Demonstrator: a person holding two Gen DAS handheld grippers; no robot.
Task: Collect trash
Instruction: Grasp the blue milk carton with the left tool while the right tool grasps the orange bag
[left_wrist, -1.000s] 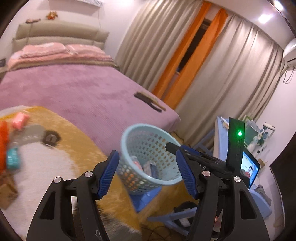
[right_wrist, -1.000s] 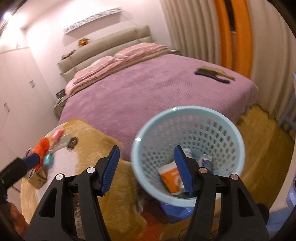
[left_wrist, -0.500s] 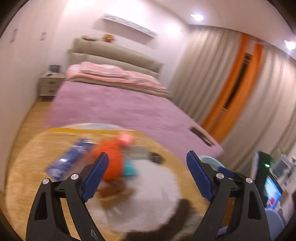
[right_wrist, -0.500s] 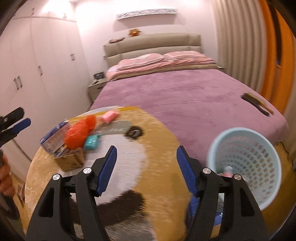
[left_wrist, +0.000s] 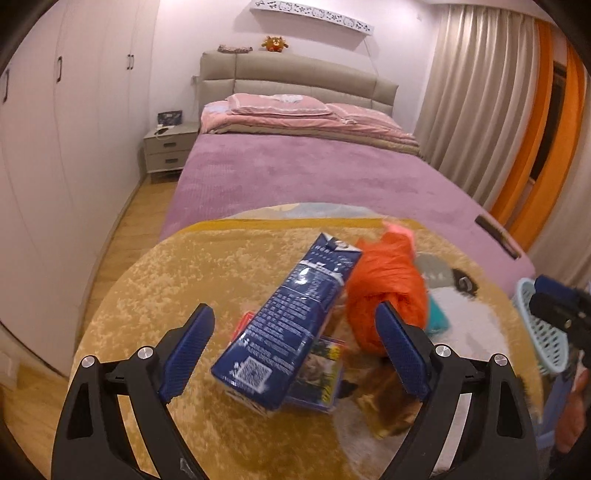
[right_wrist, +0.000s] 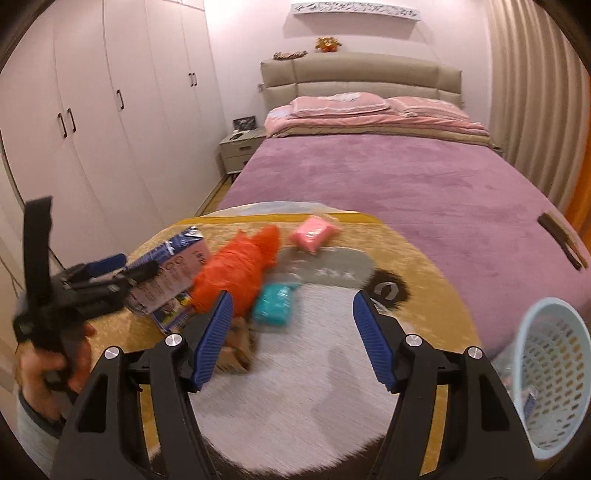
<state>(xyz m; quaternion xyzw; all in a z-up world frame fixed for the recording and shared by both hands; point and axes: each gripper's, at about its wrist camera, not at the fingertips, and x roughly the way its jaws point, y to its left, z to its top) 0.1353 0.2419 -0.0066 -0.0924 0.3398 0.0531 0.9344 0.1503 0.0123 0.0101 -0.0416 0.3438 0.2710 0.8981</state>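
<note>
Trash lies in a pile on the round yellow rug (left_wrist: 207, 266): a blue carton (left_wrist: 291, 317), an orange plastic bag (left_wrist: 384, 291), a teal packet (right_wrist: 275, 304), a pink packet (right_wrist: 314, 234) and a brown box (right_wrist: 236, 354). My left gripper (left_wrist: 295, 350) is open and empty, its jaws either side of the blue carton, just above it. It also shows in the right wrist view (right_wrist: 122, 267). My right gripper (right_wrist: 291, 339) is open and empty, over the rug near the teal packet. The light blue basket (right_wrist: 550, 376) stands at the right.
A bed with a purple cover (right_wrist: 406, 177) lies beyond the rug, with a dark object (right_wrist: 561, 240) on its right edge. White wardrobes (right_wrist: 92, 129) line the left wall. A nightstand (left_wrist: 166, 147) stands by the bed's head. Curtains (left_wrist: 480, 96) hang on the right.
Both grippers swung left, away from the basket, toward the trash pile. The left gripper came in close over the blue carton. Both stayed open.
</note>
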